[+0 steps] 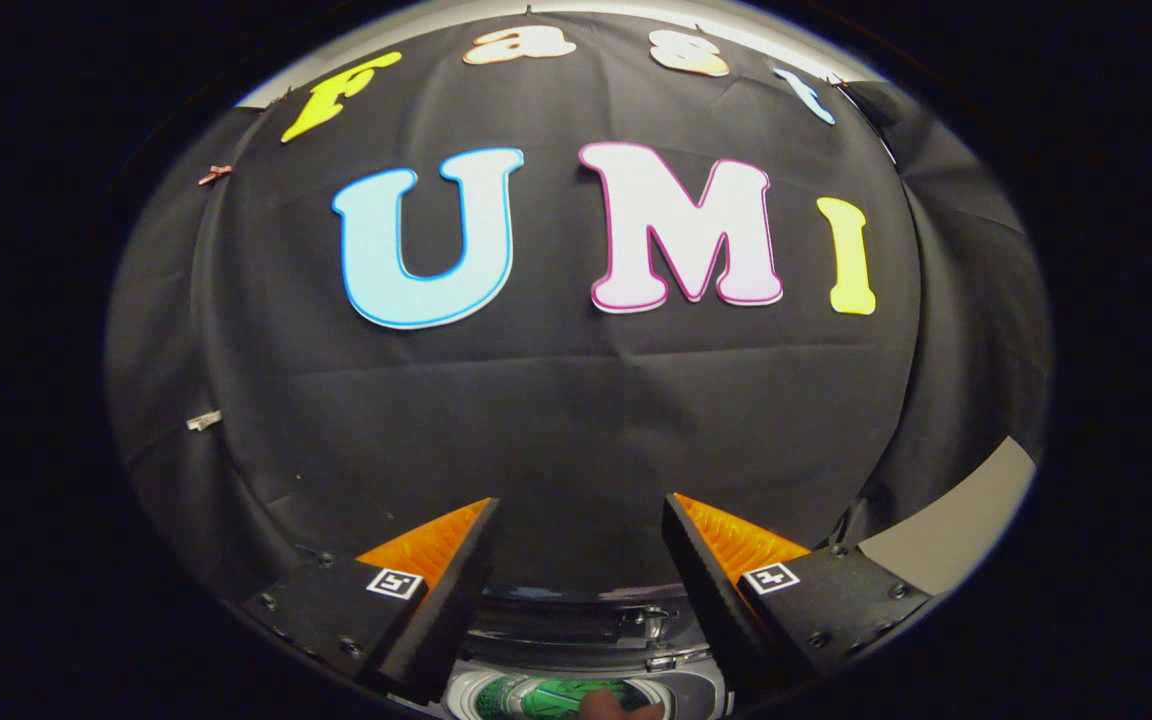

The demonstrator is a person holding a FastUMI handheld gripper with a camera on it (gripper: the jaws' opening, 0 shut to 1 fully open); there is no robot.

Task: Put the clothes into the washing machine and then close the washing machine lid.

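Washing machine (576,640) sits low down, below and between the two fingers of the tongs (579,525), with only its upper part in sight. Its raised lid (576,615) shows as a dark curved band with metal fittings (a hinge or latch, hard to tell which) just beyond the fingertips. Nearer than that, a pale round rim surrounds the drum opening (546,697), and something green and white lies inside it; whether that is cloth I cannot tell, since so little of it shows. A small reddish-brown shape (616,707) sits at the near edge of the opening, too cut off to identify.

Tongs are spread wide apart and hold nothing: the gap between the two fingers is bare, and through it the black cloth wall (576,420) of the booth can be seen. That wall stands upright behind the machine and rises well above the fingers. To the right of the right finger, a strip of pale surface (956,525) runs beside the cloth.
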